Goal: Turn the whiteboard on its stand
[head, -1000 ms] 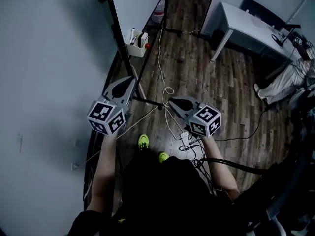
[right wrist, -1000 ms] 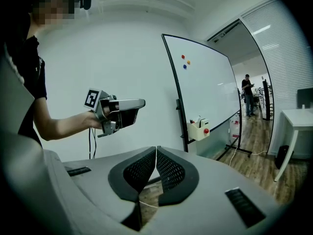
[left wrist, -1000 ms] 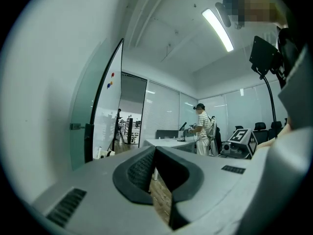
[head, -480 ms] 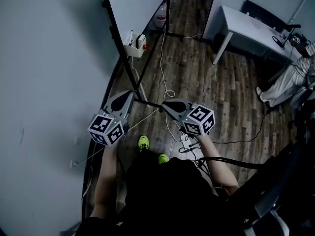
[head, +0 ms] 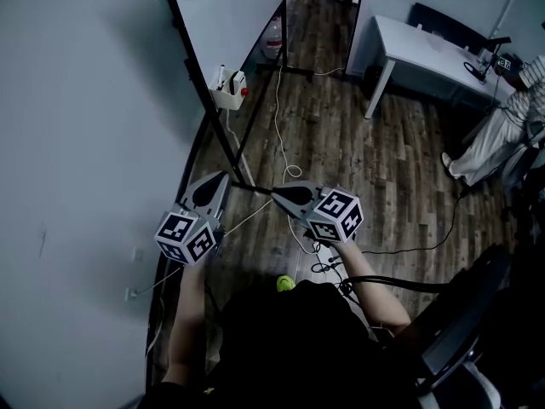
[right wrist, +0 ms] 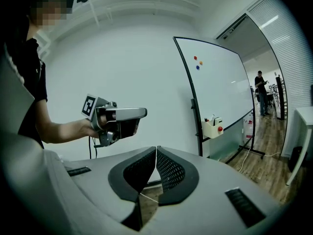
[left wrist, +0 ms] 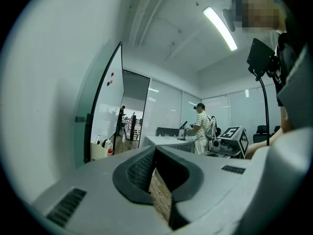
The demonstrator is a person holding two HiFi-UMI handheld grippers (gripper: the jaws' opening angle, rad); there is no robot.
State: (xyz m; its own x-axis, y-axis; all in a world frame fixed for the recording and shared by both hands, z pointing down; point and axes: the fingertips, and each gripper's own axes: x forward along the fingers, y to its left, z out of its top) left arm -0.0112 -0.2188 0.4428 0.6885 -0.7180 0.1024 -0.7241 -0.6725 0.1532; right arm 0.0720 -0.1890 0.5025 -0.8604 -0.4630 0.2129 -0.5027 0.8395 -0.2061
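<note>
Right gripper [head: 274, 192] is drifting leftward, jaws pressed together, empty. Left gripper [head: 224, 175], likewise closed, is sitting nearer the whiteboard [head: 223, 14], which is standing edge-on ahead.

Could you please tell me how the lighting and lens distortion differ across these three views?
Head view: dim and underexposed, the person's torso nearly black, the whiteboard frame bowed. Left gripper view: bright, the ceiling light glaring, black vignette at the corners. Right gripper view: evenly lit, fisheye curving the whiteboard's edge.
</note>
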